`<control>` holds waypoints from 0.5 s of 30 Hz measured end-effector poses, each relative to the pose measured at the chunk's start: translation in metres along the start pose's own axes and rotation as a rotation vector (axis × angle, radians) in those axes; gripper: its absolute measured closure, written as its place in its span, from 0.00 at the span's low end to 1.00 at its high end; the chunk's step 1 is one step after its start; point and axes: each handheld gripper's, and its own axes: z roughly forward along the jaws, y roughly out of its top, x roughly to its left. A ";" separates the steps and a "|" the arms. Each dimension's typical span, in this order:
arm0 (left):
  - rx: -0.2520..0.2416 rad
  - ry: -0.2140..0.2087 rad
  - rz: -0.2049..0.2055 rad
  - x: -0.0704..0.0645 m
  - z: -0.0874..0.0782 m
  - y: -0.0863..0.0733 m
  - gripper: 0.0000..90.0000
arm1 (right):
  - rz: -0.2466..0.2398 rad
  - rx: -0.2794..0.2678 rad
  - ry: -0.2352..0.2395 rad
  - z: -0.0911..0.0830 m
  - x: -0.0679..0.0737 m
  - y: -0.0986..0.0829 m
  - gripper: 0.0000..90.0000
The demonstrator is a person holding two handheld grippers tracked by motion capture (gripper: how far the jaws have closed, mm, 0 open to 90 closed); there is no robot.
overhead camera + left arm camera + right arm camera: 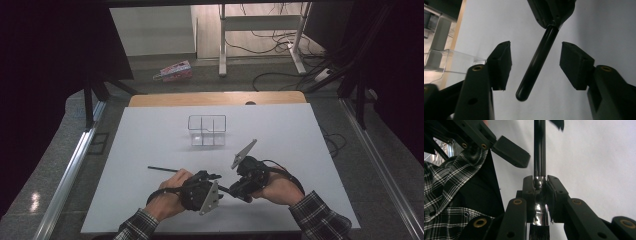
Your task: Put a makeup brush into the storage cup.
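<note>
- Plaid sleeves (pixel 320 216) are entering the high view at 6 o'clock, with both hands working close together at the near edge of the white table (pixel 150 140).
- In the right gripper view, the right gripper (pixel 540 185) is clamping its jaws tight around a black brush (pixel 539 147); a shiny metal band of the brush is sitting between the pads and dark bristles are showing below them at 6 o'clock.
- From that grip the brush's handle is running straight toward 12 o'clock.
- In the left gripper view, the left gripper (pixel 535 65) is standing with its jaws spread wide, and the brush's rounded handle end (pixel 537 62) is hanging in the gap between the pads, touching neither.
- In the high view, the left gripper (pixel 212 179) and the right gripper (pixel 239 190) are facing each other, nearly touching.
- A thin black stick (pixel 162 169) is lying on the table at 9 o'clock from the left hand (pixel 172 187).
- A clear divided box (pixel 207 130) is standing well apart at 12 o'clock from the hands.
- Beyond the table, at 12 o'clock, a pink package (pixel 173 71) is lying on the floor.
</note>
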 end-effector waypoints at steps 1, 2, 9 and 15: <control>-0.004 0.003 0.004 -0.001 0.001 0.000 0.50 | -0.002 0.002 0.003 0.000 0.000 0.000 0.86; -0.004 0.003 0.004 -0.001 0.001 0.000 0.52 | -0.002 0.002 0.007 0.000 0.000 0.001 0.86; -0.008 -0.005 0.043 -0.005 0.003 0.001 0.63 | -0.010 0.004 0.024 0.000 0.002 0.004 0.86; 0.000 -0.031 0.073 -0.006 0.003 0.001 0.78 | -0.011 -0.003 0.038 0.001 0.003 0.004 0.86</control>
